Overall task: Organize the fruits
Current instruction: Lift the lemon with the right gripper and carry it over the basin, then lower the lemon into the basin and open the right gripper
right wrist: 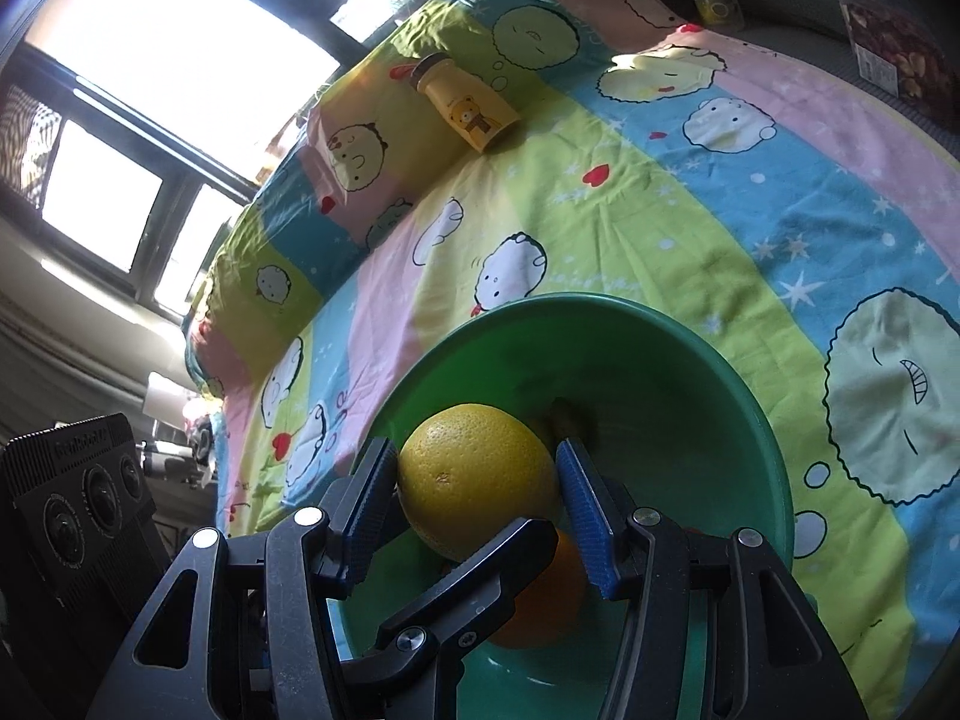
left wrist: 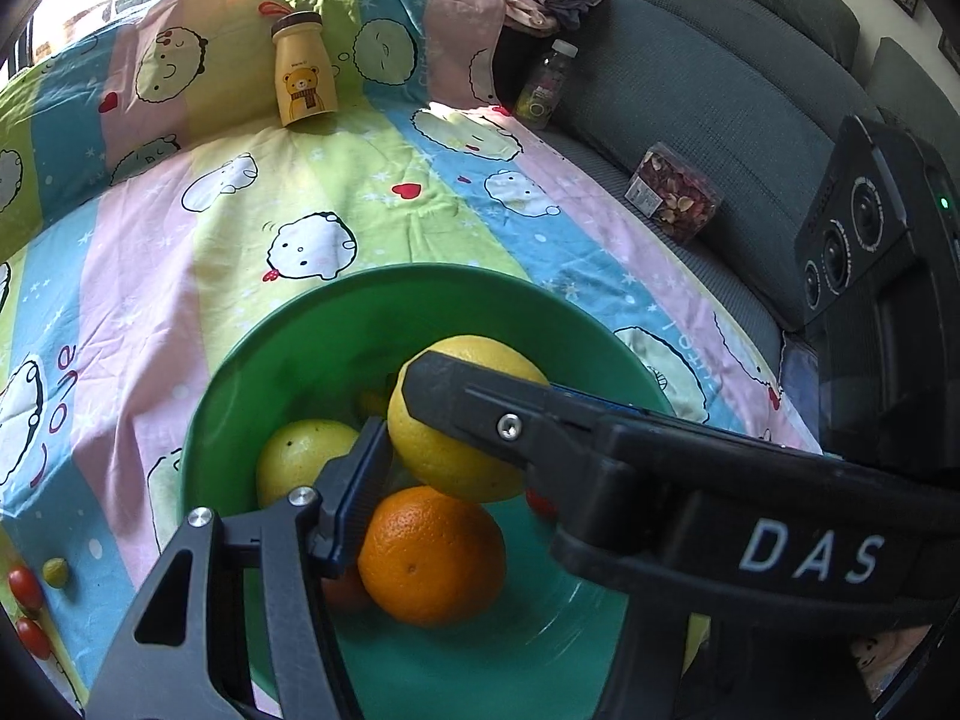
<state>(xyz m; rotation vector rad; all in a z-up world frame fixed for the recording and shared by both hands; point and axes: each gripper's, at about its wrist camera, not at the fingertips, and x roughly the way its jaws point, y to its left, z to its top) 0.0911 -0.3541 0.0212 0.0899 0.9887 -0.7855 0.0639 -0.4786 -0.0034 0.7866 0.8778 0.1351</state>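
A green bowl [left wrist: 240, 396] sits on the cartoon-print sheet. It holds an orange [left wrist: 432, 555], a yellow-green citrus [left wrist: 300, 459] and a large yellow citrus [left wrist: 456, 432]. My right gripper [right wrist: 480, 480] is shut on the large yellow citrus [right wrist: 474, 474] and holds it inside the bowl [right wrist: 708, 360], above the orange [right wrist: 552, 606]. In the left wrist view the right gripper's finger [left wrist: 480, 402] crosses that fruit. My left gripper [left wrist: 384, 462] hangs over the bowl; only its left finger [left wrist: 354, 498] shows clearly, so its state is unclear.
Cherry tomatoes [left wrist: 27, 588] and a small green fruit [left wrist: 55, 572] lie on the sheet left of the bowl. A yellow bear bottle [left wrist: 303, 78] stands at the back. A clear bottle [left wrist: 543, 87] and a snack box [left wrist: 675, 192] rest on the grey sofa.
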